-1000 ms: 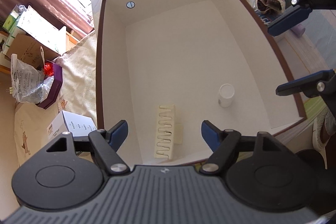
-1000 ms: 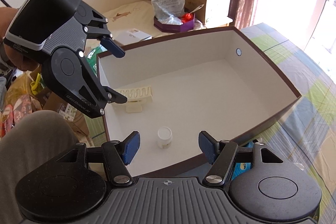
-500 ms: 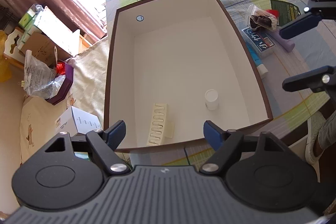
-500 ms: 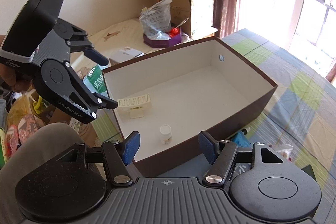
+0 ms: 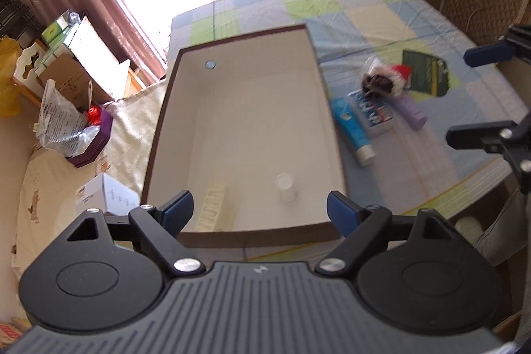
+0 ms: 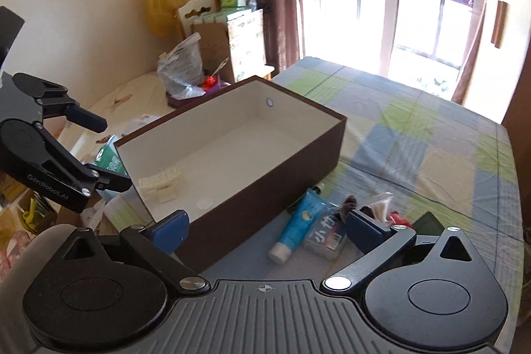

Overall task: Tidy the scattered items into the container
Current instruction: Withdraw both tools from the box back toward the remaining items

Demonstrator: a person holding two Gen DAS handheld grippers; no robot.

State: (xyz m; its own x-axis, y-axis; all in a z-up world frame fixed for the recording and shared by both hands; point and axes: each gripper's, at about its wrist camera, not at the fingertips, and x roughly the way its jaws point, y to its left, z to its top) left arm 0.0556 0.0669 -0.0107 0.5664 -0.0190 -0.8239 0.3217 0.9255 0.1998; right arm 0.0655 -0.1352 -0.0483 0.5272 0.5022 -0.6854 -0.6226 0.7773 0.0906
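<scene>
Box partly filled, items left beside it

A small white bottle (image 5: 286,188) and a cream rack (image 5: 212,210) are seen inside the brown box (image 5: 332,121); a blue tube (image 6: 297,224), wipes pack (image 6: 325,238) and snack bag (image 5: 381,80) remain outside on the bed at lower centre. Left gripper (image 5: 257,209) and right gripper (image 6: 265,226) are held open, empty.

The box (image 5: 327,95) looks like matt card, brown outside and smooth off-white within, a small shiny metal stud (image 5: 209,65) at its twelve o'clock wall; the checked sheet (image 5: 391,19) under it is thin, faintly creased cloth; the blue tube (image 6: 300,223) at three o'clock of the box is glossy plastic; both grippers, left (image 5: 257,209) and right (image 6: 265,226), are matt black plastic with bright metal pins and blue rubbery-looking pads (image 5: 340,213); the crinkled bag (image 5: 59,125) at nine o'clock is clear glossy film.
</scene>
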